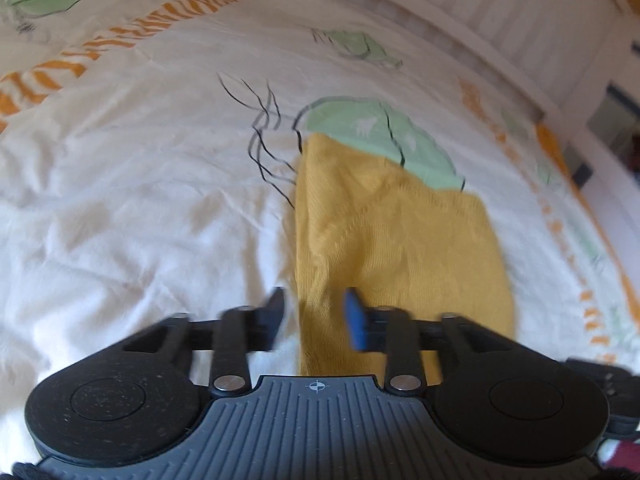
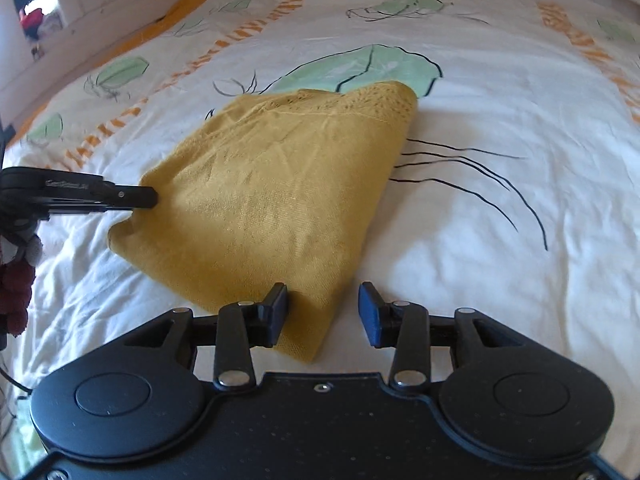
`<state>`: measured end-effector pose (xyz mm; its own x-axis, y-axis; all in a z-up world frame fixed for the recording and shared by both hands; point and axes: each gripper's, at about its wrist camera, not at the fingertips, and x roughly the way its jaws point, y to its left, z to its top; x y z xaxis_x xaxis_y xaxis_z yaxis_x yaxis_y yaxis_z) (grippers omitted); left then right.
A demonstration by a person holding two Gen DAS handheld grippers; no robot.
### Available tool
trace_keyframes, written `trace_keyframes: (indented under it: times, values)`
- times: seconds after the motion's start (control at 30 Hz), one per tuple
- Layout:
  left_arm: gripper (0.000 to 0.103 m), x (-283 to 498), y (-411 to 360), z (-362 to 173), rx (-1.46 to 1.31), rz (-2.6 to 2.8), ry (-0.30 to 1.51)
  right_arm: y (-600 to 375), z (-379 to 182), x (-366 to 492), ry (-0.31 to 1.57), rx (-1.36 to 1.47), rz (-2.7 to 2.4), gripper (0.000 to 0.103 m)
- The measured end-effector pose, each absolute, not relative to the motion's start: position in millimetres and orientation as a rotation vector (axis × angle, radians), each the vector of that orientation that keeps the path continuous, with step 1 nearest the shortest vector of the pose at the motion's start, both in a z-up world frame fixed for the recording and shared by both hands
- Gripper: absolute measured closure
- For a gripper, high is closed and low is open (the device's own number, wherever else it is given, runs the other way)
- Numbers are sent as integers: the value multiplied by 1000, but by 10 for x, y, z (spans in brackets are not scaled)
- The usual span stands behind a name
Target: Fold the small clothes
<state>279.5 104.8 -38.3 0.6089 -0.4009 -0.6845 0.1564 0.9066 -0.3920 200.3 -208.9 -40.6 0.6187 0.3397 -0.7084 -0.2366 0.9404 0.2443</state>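
A mustard-yellow knit garment (image 1: 396,236) lies folded on the white printed bedsheet (image 1: 140,184); it also shows in the right wrist view (image 2: 272,200) as a rough triangle. My left gripper (image 1: 314,318) is open, with the garment's near edge between its fingers; from the side in the right wrist view (image 2: 150,197) its tip touches the garment's left corner. My right gripper (image 2: 323,312) is open, with the garment's near corner lying between its fingers.
The bedsheet (image 2: 500,92) has green leaf prints and orange stripes. A pale striped headboard or wall (image 1: 500,8) runs along the far edge. A dark red knitted item (image 2: 16,292) hangs at the left edge of the right wrist view.
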Motion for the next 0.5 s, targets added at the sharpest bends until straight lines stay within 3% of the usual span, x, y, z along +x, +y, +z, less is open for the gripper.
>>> trace_keyframes:
  times: [0.03, 0.1, 0.13, 0.17, 0.2, 0.5]
  values:
    - [53, 2772, 1094, -370, -338, -333, 853, -2123, -378, 2002, 830, 142, 336, 47]
    - [30, 2730, 1169, -371, -380, -355, 853, -2218, -311, 2009, 790, 184, 349, 34]
    - [26, 2718, 1179, -385, -388, -370, 865, -2274, -282, 2026, 769, 215, 353, 27]
    - [25, 2710, 1175, -408, -390, -386, 880, -2326, -257, 2054, 750, 253, 357, 18]
    - [25, 2706, 1152, -436, -386, -398, 899, -2379, -240, 2098, 740, 293, 358, 16]
    - [23, 2849, 851, -636, -353, -450, 941, -2582, -343, 2621, 760, 526, 369, 15]
